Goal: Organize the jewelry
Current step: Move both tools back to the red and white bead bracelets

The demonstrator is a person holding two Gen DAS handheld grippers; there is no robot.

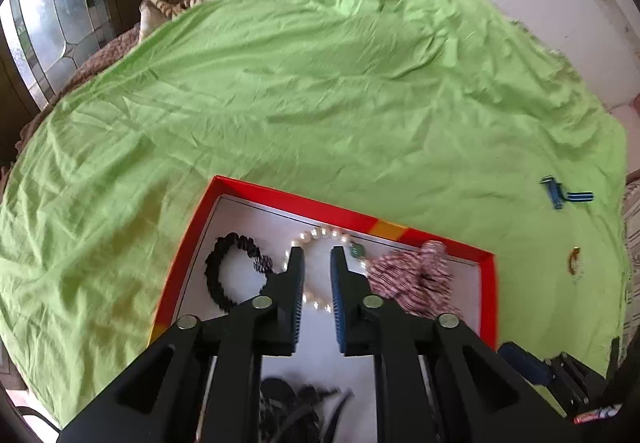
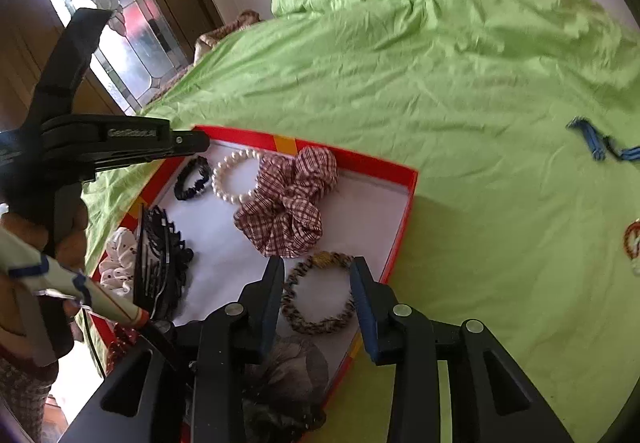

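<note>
Left hand-held gripper fingers hiding pearl bracelet partly, dark items below blurred

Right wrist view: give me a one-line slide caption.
Right hand-held gripper open over a braided hair tie in the red box, beside a plaid scrunchie.
</note>
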